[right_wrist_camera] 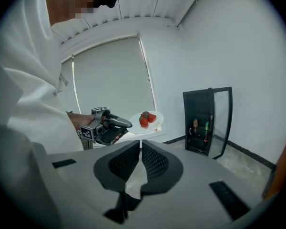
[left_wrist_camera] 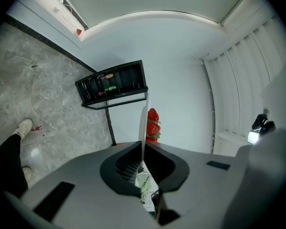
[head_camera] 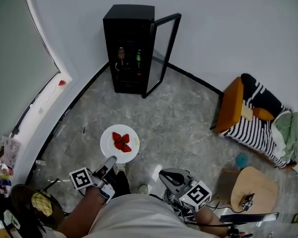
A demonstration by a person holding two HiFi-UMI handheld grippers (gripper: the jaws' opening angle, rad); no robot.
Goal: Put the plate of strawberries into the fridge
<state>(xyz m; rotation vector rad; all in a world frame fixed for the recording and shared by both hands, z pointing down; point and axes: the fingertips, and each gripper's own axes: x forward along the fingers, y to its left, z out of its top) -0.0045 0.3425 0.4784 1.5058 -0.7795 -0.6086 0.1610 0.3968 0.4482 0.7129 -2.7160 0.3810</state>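
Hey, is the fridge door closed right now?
No, in the head view the glass door stands swung wide open at the side of the fridge, leaving its shelves exposed.

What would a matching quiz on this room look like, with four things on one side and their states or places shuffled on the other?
Things:
1. plate
2. fridge door
3. bottles
4. right tongs

States or places:
A. shut, holding nothing
B. swung open
C. rim gripped by the left tongs
D. on a shelf inside the fridge

Pairs: 1-C, 2-B, 3-D, 4-A
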